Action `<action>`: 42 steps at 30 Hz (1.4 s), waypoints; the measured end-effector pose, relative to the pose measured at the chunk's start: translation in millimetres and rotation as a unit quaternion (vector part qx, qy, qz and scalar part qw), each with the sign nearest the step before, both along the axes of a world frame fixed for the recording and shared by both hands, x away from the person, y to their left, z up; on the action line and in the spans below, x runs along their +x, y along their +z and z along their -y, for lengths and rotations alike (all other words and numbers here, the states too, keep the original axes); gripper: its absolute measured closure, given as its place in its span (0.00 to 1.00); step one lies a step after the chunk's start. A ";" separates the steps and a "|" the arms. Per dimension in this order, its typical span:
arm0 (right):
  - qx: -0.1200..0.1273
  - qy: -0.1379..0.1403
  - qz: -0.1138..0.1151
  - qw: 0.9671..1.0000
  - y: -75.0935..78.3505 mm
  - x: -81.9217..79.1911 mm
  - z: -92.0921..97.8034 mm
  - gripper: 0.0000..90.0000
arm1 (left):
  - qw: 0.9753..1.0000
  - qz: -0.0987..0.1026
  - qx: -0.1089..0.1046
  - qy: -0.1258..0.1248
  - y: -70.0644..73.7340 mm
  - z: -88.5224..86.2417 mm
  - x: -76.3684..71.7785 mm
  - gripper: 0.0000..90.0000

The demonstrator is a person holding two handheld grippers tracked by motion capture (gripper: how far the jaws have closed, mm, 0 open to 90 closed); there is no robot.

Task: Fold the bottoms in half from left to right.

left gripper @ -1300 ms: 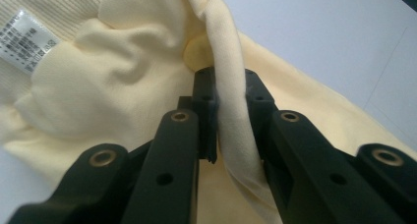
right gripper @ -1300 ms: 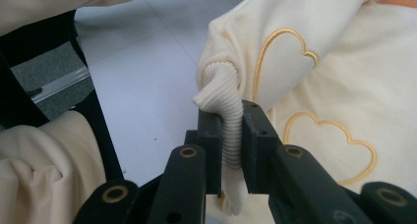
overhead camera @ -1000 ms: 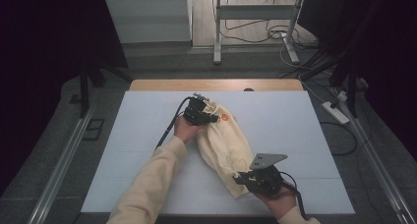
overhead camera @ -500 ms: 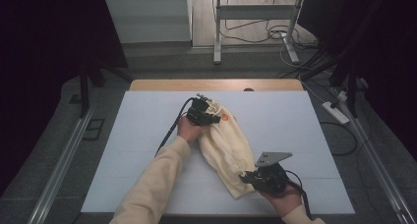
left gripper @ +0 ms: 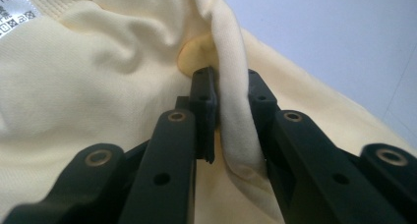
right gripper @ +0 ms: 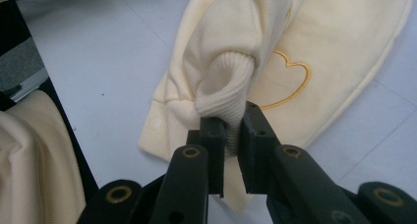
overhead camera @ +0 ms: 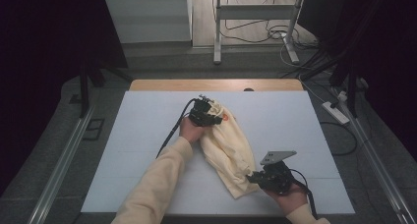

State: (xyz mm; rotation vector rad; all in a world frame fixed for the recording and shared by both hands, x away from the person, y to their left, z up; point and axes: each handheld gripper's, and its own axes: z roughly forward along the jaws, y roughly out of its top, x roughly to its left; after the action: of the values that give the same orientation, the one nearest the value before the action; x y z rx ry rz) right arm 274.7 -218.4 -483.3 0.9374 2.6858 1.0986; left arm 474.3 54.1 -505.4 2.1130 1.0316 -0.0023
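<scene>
One garment is in front of me, a pale yellow sweatshirt point(overhead camera: 228, 145), and I work it with two claws on the white tabletop point(overhead camera: 137, 135). It lies bunched in a long heap near the middle of the tabletop, running from my left hand at its far end to my right hand at its near end. My left claw point(left gripper: 231, 121) is closed down to a narrow gap on a thick fold of the sweatshirt's body, the cloth squeezed between the two black jaws, with one white care label point(left gripper: 17, 8) off to the upper left in the left gripper view. My right claw point(right gripper: 232, 130) is nearly shut on one ribbed cuff point(right gripper: 226, 86), the knit pinched between the jaws and bulging above them. Behind the cuff, one heart outline point(right gripper: 290, 84) in darker yellow thread shows on the flat part of the cloth.
</scene>
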 end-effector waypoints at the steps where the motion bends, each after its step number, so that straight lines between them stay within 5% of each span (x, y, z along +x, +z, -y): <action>1: -0.001 -0.001 0.001 1.000 -0.2 -0.1 0.0 0.91 | 1.000 0.000 0.000 0.000 0.0 0.3 0.0 0.86; 27: -0.010 -0.004 0.002 1.000 -2.5 -0.7 7.0 0.90 | 1.000 0.016 -0.011 -0.005 3.7 7.7 -0.7 0.79; 34: -0.005 -0.017 0.039 0.999 2.9 -0.2 9.4 0.57 | 0.998 0.060 -0.019 -0.001 20.6 5.0 -10.8 0.45; 42: 0.019 -0.043 0.060 0.997 12.8 3.1 17.2 0.45 | 0.997 0.080 -0.014 -0.009 32.1 -8.1 -26.4 0.39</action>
State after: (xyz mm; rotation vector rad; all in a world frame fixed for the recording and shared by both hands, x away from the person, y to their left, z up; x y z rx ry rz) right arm 277.8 -235.6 -470.5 0.9509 2.5125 1.1543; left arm 447.9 62.2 -473.3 2.0610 0.9135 0.1408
